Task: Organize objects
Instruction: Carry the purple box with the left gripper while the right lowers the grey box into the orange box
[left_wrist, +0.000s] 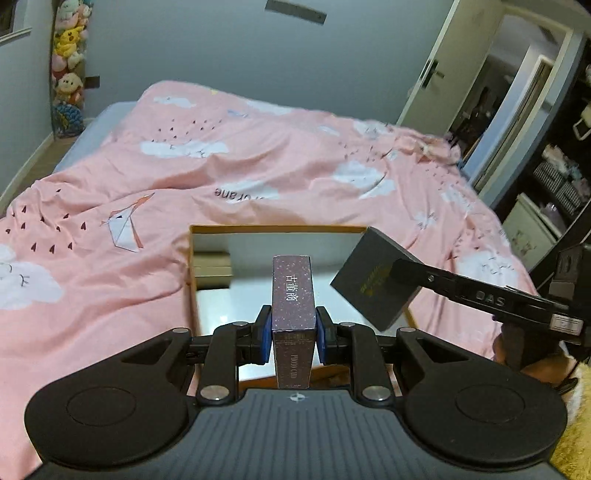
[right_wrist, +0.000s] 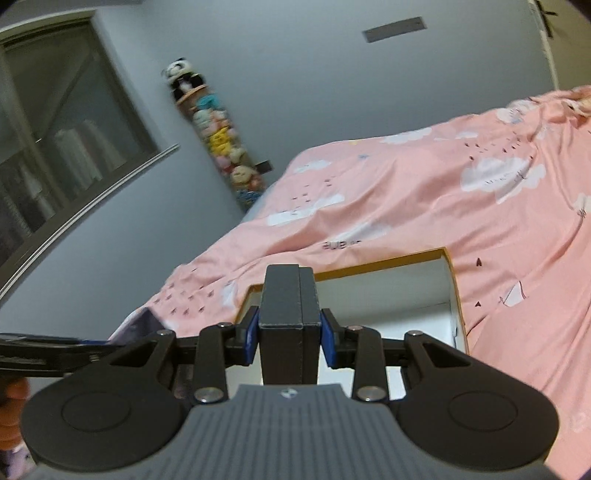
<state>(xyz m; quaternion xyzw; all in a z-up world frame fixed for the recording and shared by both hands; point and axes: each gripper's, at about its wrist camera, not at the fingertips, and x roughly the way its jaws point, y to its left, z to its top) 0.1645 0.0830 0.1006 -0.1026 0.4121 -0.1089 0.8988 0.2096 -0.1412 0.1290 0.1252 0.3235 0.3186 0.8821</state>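
My left gripper (left_wrist: 294, 334) is shut on a slim purple speckled box (left_wrist: 293, 295) with white lettering, held above an open cardboard box (left_wrist: 258, 229) with a white inside that lies on the bed. My right gripper (right_wrist: 289, 334) is shut on a dark grey flat box (right_wrist: 289, 306), which the left wrist view shows as the black box (left_wrist: 373, 277) tilted over the open box's right rim. A small beige box (left_wrist: 212, 264) rests in the open box's far left corner. In the right wrist view the open box (right_wrist: 402, 262) lies just beyond the held one.
A pink quilt (left_wrist: 221, 177) with clouds and paper cranes covers the bed. A tall column of plush toys (left_wrist: 68, 74) stands in the corner by a window (right_wrist: 55, 147). An open door (left_wrist: 436, 70) and dark shelves (left_wrist: 561, 177) are at the right.
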